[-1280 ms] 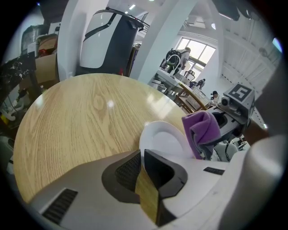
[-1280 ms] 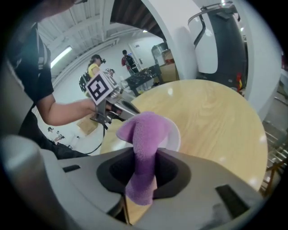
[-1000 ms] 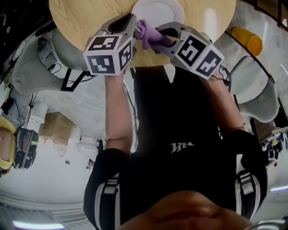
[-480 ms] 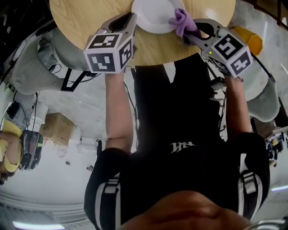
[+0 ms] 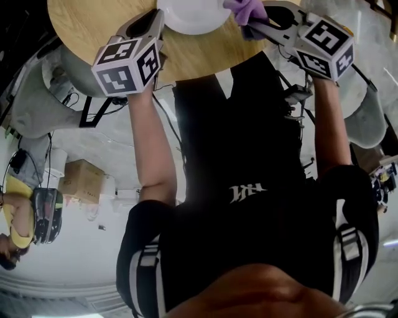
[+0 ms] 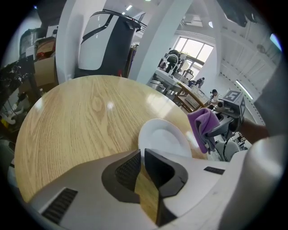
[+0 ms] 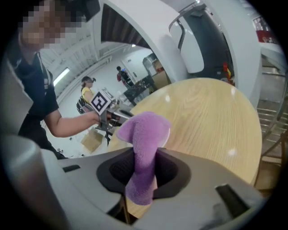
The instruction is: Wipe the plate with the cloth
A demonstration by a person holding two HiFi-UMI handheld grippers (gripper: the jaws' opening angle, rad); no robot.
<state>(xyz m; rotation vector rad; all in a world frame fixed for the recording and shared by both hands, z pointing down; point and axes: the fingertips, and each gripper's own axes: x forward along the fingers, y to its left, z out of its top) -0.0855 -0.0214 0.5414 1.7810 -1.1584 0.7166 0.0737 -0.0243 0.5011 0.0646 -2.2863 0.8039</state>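
A white plate [image 5: 189, 15] lies near the front edge of the round wooden table [image 5: 199, 54]. My left gripper [image 5: 153, 22] is at the plate's left rim; in the left gripper view its jaws are nearly together, with the rim of the plate [image 6: 164, 137] pinched at their tips. My right gripper [image 5: 258, 18] is shut on a purple cloth [image 5: 245, 9] and holds it in the air just off the plate's right edge. The cloth [image 7: 144, 143] sticks up out of the right jaws. From the left gripper view the cloth [image 6: 203, 126] hangs to the right of the plate.
A white and dark chair [image 6: 108, 40] stands behind the table, and grey seat shells [image 5: 37, 93] flank it. A cardboard box [image 5: 78, 180] sits on the floor at the left. Bare wood [image 7: 211, 117] stretches beyond the cloth.
My right gripper has carried the cloth from the plate's near rim, between the two grippers, rightward and off the plate's right side. The left gripper stays at the plate's rim.
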